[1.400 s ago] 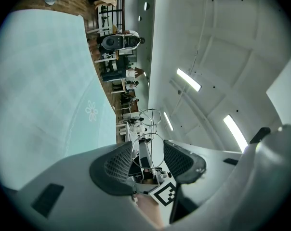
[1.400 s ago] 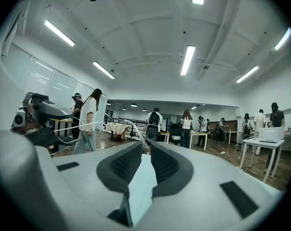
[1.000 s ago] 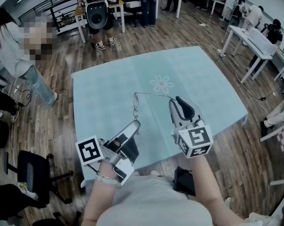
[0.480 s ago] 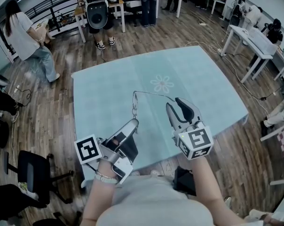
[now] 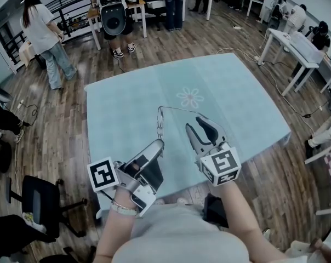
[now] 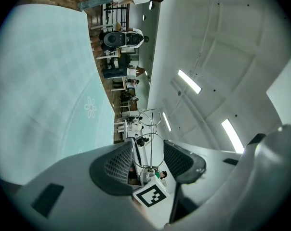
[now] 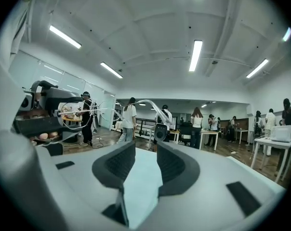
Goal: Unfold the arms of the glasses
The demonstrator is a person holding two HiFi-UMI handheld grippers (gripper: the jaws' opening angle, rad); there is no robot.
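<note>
Left gripper: ribbed dark pads clenched on glasses, nipping round thin-wire rim. I see glasses lifted clear above teal cloth, one slim arm running sideways toward right gripper. In right gripper view, curved pale arm tip hangs beyond jaws, not touching. Right gripper: released, jaws apart, only cloth showing between textured pads. Cloth smooth, faint checks, white flower print. Floor wood plank.
</note>
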